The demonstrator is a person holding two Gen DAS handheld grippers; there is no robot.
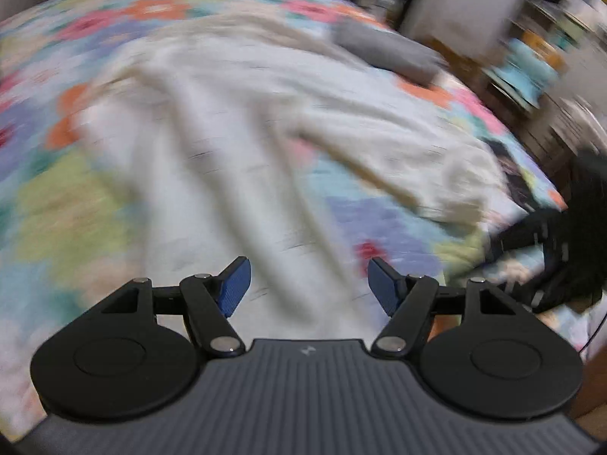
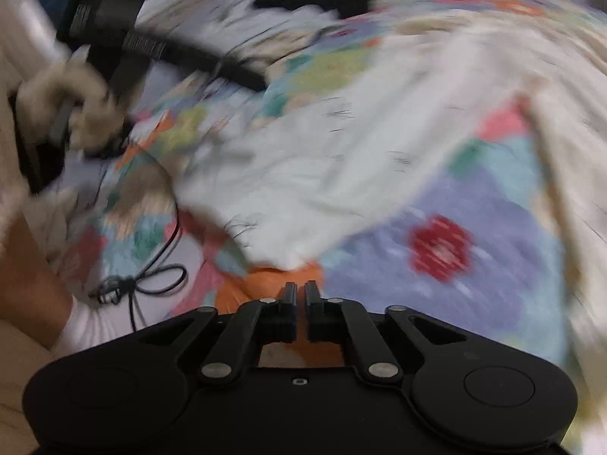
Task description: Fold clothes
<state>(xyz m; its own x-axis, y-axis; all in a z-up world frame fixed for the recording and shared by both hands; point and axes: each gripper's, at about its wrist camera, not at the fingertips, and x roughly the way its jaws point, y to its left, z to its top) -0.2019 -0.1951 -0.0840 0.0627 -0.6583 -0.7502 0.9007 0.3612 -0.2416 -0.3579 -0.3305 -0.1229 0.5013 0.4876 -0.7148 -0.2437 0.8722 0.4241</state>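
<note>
A white garment (image 1: 235, 121) lies spread and creased on a bed with a colourful flowered cover (image 1: 49, 197). Both views are motion-blurred. My left gripper (image 1: 309, 284) is open and empty, its blue pads (image 1: 237, 284) hovering over the near part of the garment. In the right wrist view the same white garment (image 2: 341, 159) lies ahead across the cover (image 2: 493, 204). My right gripper (image 2: 301, 295) is shut with nothing between its fingers, just short of the garment's near edge, over an orange patch of the cover.
A grey folded item (image 1: 387, 53) lies at the bed's far right. Black straps and a bag (image 1: 561, 227) sit at the right bed edge. A black cable (image 2: 151, 280) and dark gear (image 2: 125, 30) lie left of the right gripper. Cluttered shelves (image 1: 531, 57) stand beyond.
</note>
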